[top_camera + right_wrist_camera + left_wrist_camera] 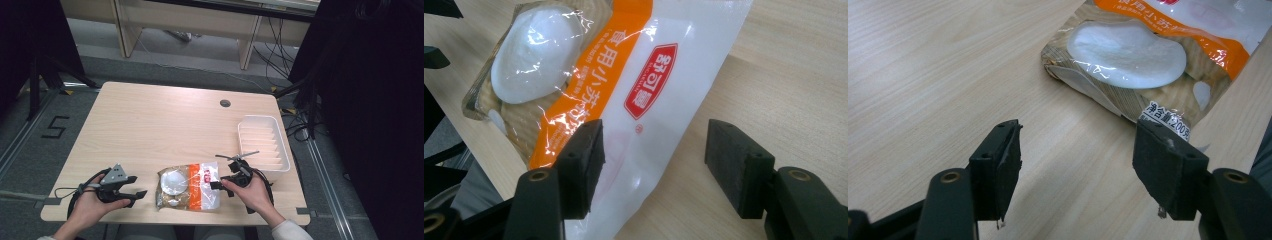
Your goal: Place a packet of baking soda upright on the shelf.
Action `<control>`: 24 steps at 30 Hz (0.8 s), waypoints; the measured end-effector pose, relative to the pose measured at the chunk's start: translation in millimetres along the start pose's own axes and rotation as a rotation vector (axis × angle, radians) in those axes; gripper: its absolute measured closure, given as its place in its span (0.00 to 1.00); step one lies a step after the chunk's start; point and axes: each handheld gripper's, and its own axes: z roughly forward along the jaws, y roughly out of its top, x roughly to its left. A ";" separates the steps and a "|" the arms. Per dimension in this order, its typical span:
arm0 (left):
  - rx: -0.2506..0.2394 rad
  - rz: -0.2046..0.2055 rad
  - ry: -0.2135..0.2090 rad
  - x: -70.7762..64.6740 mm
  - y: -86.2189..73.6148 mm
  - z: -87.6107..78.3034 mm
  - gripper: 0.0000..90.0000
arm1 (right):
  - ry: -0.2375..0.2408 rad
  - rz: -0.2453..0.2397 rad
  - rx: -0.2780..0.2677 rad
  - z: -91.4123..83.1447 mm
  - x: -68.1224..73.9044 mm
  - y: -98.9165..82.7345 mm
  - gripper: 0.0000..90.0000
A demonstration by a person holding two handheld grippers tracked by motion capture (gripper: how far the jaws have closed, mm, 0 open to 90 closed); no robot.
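A: Right gripper [218, 183]?
B: Jaws wide apart, nothing clamped. The bag [190, 186] lies flat on the table [150, 120], its white end under and between the jaws in the right gripper view; whether the pads touch it, can't tell.
A: Left gripper [139, 186]?
B: Also wide, gripping nothing. The bag's brown corner sits just ahead of its tips, right by one jaw in the left gripper view.
A: Anything else?
B: White tray [263, 141] up beyond the right gripper, near the table's far side edge, apart from the bag.
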 end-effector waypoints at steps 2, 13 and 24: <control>0.004 0.023 -0.009 0.2 0.5 -0.4 0.40 | -0.011 0.005 0.001 1.2 0.2 0.5 0.46; -0.027 -0.004 -0.046 -10.0 4.1 7.6 0.43 | 0.004 0.024 0.025 8.0 -1.5 4.7 0.45; -0.009 0.010 -0.061 -10.0 5.3 8.4 0.44 | 0.016 0.039 0.036 14.3 -1.7 7.6 0.45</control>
